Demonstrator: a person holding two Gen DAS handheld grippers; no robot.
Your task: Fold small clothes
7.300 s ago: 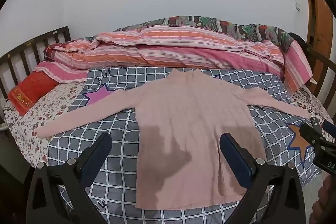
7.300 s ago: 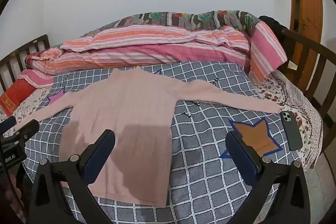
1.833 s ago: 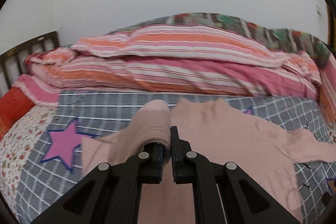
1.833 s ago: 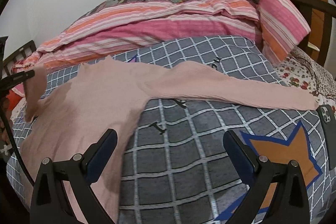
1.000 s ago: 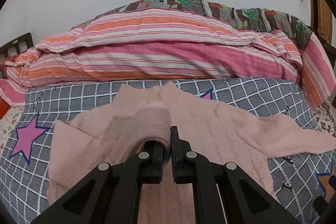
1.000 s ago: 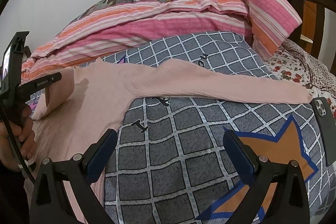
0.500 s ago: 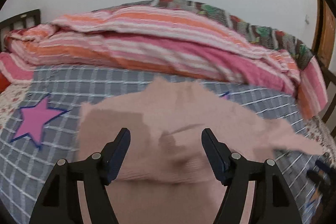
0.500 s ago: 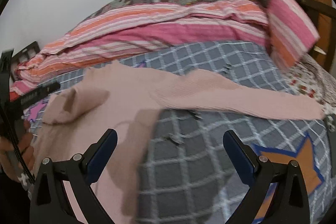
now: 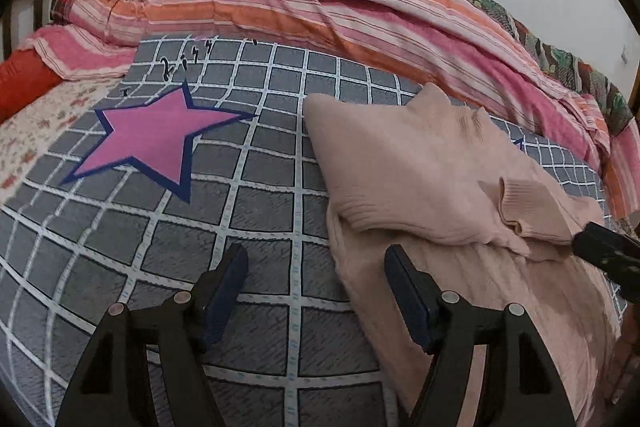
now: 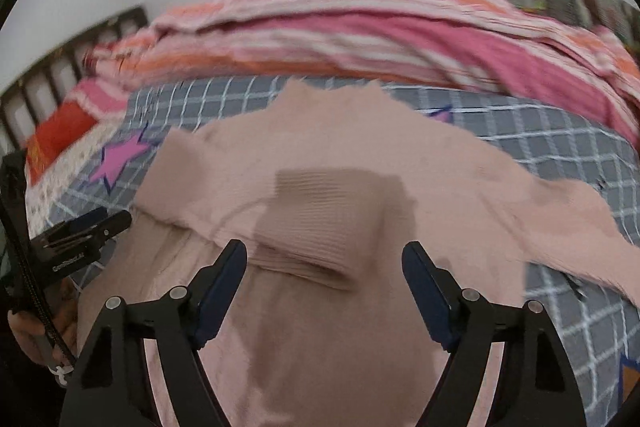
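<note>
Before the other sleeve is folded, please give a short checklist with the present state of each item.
1. First sleeve folded across the sweater body: ok.
2. Left gripper let go, nothing between the jaws: ok.
3. Right gripper empty, jaws closing: ok.
4. Second sleeve spread on the checked blanket, free to take: ok.
5. Sweater body flat: cannot tell, blurred.
</note>
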